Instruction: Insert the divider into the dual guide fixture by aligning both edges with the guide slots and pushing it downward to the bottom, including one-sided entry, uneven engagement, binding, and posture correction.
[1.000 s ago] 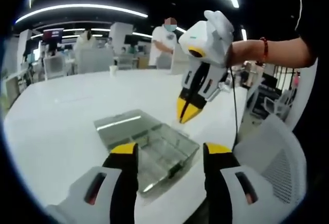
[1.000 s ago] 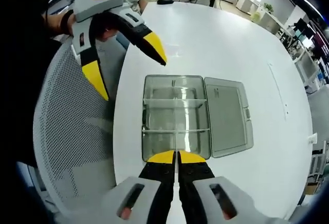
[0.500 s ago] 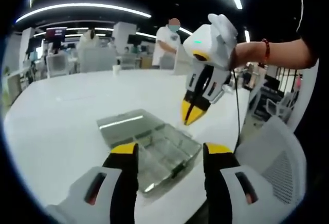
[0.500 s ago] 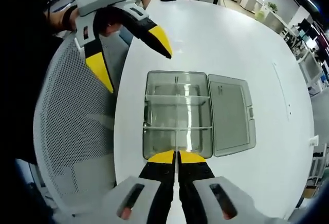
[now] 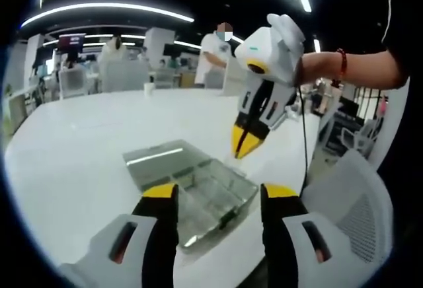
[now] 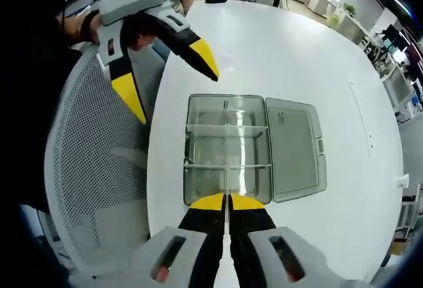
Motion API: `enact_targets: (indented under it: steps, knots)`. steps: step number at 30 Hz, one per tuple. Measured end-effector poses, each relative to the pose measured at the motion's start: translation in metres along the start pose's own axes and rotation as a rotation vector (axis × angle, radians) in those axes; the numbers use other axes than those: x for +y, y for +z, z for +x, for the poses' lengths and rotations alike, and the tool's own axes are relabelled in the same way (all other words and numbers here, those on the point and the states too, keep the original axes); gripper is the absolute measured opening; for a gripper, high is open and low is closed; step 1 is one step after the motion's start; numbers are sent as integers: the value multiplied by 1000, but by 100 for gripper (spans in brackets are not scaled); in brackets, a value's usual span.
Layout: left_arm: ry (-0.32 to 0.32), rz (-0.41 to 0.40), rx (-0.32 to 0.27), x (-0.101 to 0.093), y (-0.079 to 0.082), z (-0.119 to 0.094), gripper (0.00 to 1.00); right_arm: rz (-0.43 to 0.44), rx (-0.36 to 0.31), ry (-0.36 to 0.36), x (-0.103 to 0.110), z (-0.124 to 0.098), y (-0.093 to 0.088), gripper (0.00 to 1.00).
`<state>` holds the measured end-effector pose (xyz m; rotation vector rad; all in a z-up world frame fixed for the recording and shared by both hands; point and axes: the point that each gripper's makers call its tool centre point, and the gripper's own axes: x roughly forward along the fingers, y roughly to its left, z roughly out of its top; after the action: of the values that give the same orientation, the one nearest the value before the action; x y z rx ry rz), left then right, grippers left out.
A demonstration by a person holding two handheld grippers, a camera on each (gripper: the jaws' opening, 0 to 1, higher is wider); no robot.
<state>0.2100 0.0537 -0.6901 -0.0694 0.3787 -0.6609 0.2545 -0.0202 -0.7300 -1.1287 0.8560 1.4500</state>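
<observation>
Hovering above the clear divided box (image 6: 228,148), right gripper (image 6: 227,201) pinches a thin divider (image 6: 227,181); left gripper (image 6: 168,76) spread, empty; insertion pending.

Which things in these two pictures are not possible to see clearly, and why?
- Right gripper: whether its shut jaws hold a divider cannot be told; anything thin between them is too small, in both views.
- Box: near edge hidden behind those jaws in the right gripper view; clear walls make the slots hard to see.
- Box: near corner covered by the left gripper in the left gripper view.
- Lid: its latch details too small.
</observation>
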Motion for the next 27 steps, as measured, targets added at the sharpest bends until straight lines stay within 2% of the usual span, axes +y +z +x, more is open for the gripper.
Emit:
enact_targets:
  steps: [18,27]
  knots:
    - [0,-8,9,0,-2,0,48,-10,3,8,-4,3,5,0]
    - [5,-18,8,2,-2,0,47,22,6,33,-7,10,2,0]
